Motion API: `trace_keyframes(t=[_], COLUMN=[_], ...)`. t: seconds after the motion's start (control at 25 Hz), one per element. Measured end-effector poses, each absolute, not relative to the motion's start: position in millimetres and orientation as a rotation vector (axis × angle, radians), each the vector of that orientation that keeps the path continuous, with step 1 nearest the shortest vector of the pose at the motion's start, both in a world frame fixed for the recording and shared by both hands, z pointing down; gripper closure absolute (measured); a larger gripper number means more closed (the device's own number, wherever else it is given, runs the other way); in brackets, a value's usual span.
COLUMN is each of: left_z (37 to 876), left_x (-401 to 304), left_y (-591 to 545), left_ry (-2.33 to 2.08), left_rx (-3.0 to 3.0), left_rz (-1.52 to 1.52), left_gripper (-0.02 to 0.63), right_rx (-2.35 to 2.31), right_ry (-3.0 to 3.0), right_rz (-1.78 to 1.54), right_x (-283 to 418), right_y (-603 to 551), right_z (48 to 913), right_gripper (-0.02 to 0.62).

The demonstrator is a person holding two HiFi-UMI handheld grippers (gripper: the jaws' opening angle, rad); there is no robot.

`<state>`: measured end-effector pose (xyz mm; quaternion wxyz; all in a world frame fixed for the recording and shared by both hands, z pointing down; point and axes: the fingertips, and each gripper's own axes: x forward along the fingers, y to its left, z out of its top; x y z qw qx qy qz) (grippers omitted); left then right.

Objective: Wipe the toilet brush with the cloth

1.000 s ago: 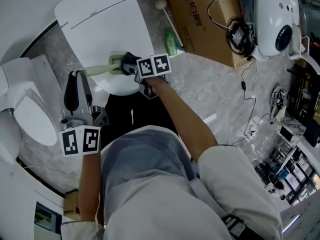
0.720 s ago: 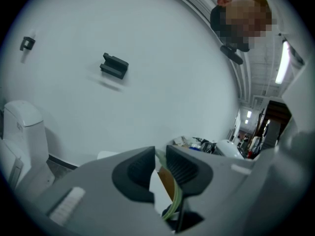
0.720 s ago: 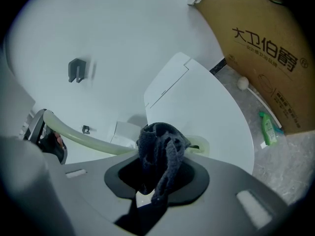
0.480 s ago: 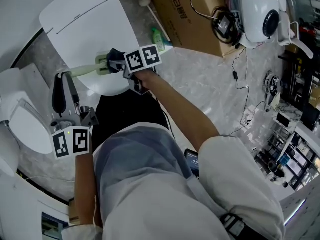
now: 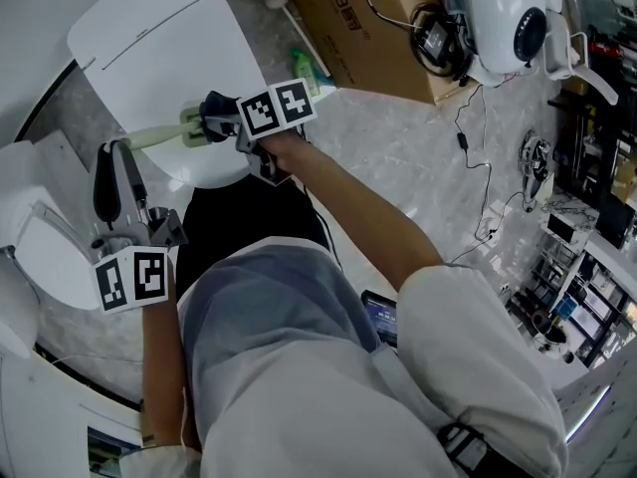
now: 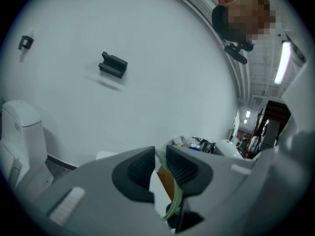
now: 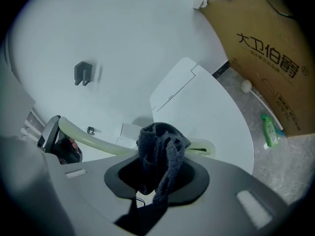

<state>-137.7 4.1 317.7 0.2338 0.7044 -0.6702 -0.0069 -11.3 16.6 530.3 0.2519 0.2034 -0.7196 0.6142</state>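
Compared with the earlier frames, both tongs and the toilet lid now sit more to the left and a little higher in the head view, and the cloth has stayed at the same end of the brush. The right tongs are clenched on the dark cloth, which bunches up out of the jaws and touches the pale green toilet brush near its far end, in front of the white lid. In the head view, the right tongs press the cloth against the brush, which lies almost level between the two hands. The left tongs are closed on the other end of the brush: a thin green strip runs between the two dark pads. In the head view, the left tongs point up toward the lid. Behind stands a cardboard box; black cables and an adapter rest at its top, but I cannot tell if they lie inside it or on it. A green bottle lies on the floor just beside the box.
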Motion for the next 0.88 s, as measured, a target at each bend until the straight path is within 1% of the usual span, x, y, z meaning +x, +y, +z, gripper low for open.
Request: trace_keyframes(t=[0.88], left_z=[316], left_x=[-136], left_y=[4], left_ry=[-1.813], left_rx=[1.970], left_rz=[-0.010], left_gripper=[0.606], right_rx=[0.593], right_ry=[-1.990], right_rz=[1.692], right_x=[-15], right_y=[14], right_z=[479], right_gripper=[0.494])
